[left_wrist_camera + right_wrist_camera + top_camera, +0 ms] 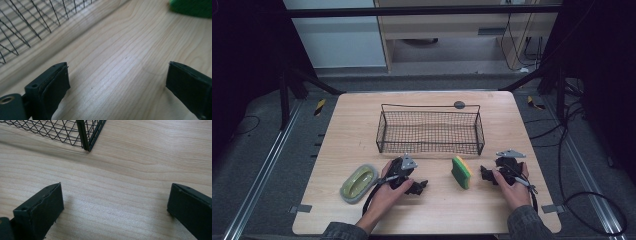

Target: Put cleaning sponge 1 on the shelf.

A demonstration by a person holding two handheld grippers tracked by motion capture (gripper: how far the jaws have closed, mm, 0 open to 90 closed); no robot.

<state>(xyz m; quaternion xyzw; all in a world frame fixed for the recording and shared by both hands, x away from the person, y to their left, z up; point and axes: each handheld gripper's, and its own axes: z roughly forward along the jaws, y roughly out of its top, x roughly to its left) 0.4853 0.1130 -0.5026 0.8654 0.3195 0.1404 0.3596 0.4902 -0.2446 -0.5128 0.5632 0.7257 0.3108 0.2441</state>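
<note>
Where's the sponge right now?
In the high view the sponge stands on edge on the table, between the two tools, just in front of the wire basket's right end.

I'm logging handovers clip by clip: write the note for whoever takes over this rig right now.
Left gripper: open, empty, low over the table, aimed toward the sponge.
Right gripper: open, empty, low over the table just right of the sponge.
Sponge: green and yellow, on edge between the two grippers, in front of the wire basket.
Soap dish: green, on the table left of the left hand.
Done: nothing grasped; the basket holds nothing.
Left: probably picking up the sponge and the dish.
</note>
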